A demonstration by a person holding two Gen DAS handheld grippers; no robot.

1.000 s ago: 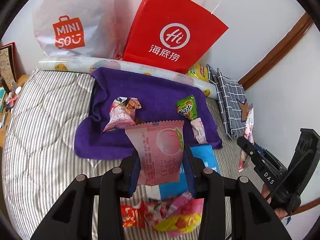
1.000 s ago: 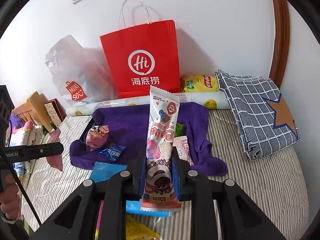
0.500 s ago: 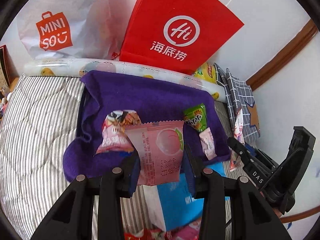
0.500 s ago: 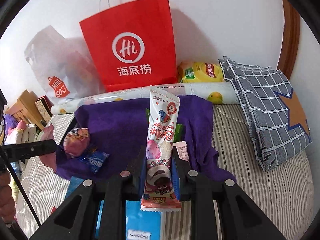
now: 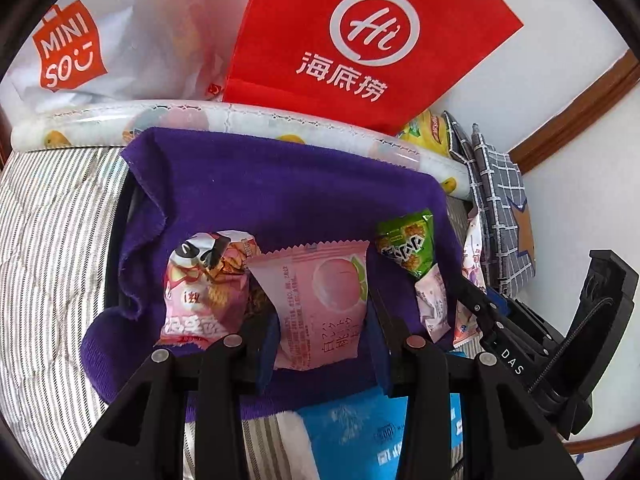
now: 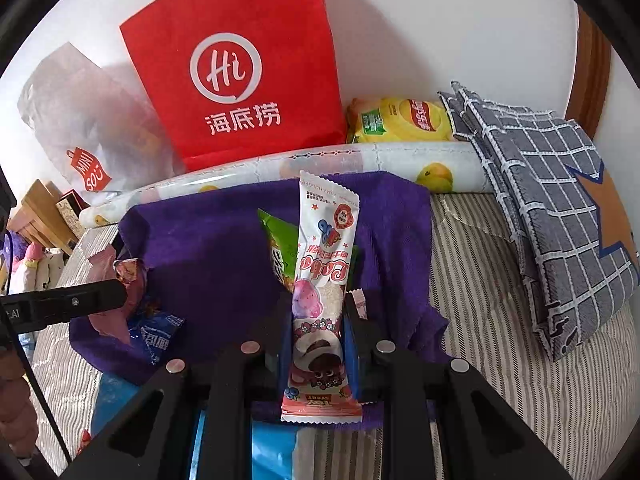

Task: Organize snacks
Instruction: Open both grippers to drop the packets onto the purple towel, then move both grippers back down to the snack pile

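Both grippers are angled steeply down at the purple towel (image 5: 280,200) spread on the striped mattress (image 5: 48,240), side by side. The left gripper (image 5: 320,332) is clamped tight on a pink peach snack packet (image 5: 320,300), held upright between its blue pads, hanging right above the towel's near edge. The right gripper (image 6: 316,340) is pinched on a tall, narrow strawberry snack bar (image 6: 324,280), also standing upright in the jaws, over the right half of the towel.

Already lying on the towel: a pink crinkly snack bag (image 5: 204,280) on the left, a green snack packet (image 5: 408,244) on the right, and a small pale pink packet (image 5: 430,304) just below the green one. A blue packet (image 5: 360,432) lies on the mattress just in front of the towel.

Behind it all, a red paper bag (image 6: 236,60) and a white plastic bag (image 5: 100,40) lean on the wall, with a yellow chip bag (image 6: 400,120) next to the red one. A bit of the person's hand (image 6: 16,420) shows at the left edge of the right wrist view.
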